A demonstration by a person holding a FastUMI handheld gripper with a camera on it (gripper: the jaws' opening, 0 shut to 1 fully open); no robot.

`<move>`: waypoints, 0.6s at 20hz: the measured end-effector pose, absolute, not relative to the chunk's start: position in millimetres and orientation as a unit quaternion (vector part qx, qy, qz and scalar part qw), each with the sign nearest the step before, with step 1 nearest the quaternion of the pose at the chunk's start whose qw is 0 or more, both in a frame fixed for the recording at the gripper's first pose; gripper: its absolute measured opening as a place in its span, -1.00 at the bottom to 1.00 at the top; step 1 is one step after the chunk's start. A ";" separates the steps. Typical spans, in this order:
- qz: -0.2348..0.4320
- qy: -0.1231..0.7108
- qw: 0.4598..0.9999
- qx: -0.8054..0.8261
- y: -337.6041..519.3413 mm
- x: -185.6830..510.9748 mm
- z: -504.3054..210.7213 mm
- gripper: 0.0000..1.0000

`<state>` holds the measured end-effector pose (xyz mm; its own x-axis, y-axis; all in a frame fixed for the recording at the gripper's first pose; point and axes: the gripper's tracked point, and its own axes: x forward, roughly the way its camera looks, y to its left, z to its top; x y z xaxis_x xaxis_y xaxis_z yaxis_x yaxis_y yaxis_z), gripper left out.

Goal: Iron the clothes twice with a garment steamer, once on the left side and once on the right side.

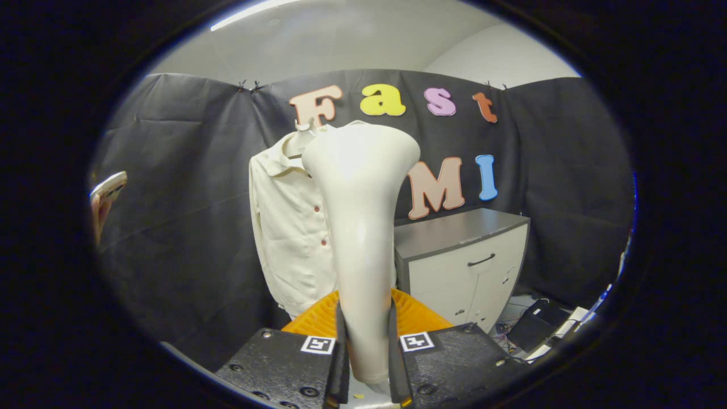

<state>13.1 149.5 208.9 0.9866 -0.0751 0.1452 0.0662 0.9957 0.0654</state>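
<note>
A low white cabinet with a flat grey top (454, 230) stands beside the hanging shirt, its top bare. On the floor (519, 309) at its foot lie a black flat case (534, 326) and loose cables.

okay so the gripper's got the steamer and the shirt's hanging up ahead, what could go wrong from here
1. The gripper is shut on the steamer low on its smooth, tapering handle; the tall head could tip or slip when pressed sideways.
2. The shirt hangs loose against the cloth wall, so it may swing or bunch instead of flattening.
3. The steamer hides the shirt's right side, and the cabinet stands close beside it, so that pass may be cramped and poorly seen.
</note>
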 end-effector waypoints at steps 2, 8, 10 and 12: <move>-0.037 -0.075 0.996 0.027 147.7 12.9 210.4 -0.45; -0.036 -0.069 0.996 0.033 143.7 14.2 208.6 -0.45; -0.034 -0.067 0.997 0.033 144.5 14.8 207.7 -0.45; -0.032 -0.067 0.997 0.031 144.7 15.2 208.0 -0.45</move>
<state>15.2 144.7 208.0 0.9889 -0.0681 0.1318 0.0597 0.9960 0.0667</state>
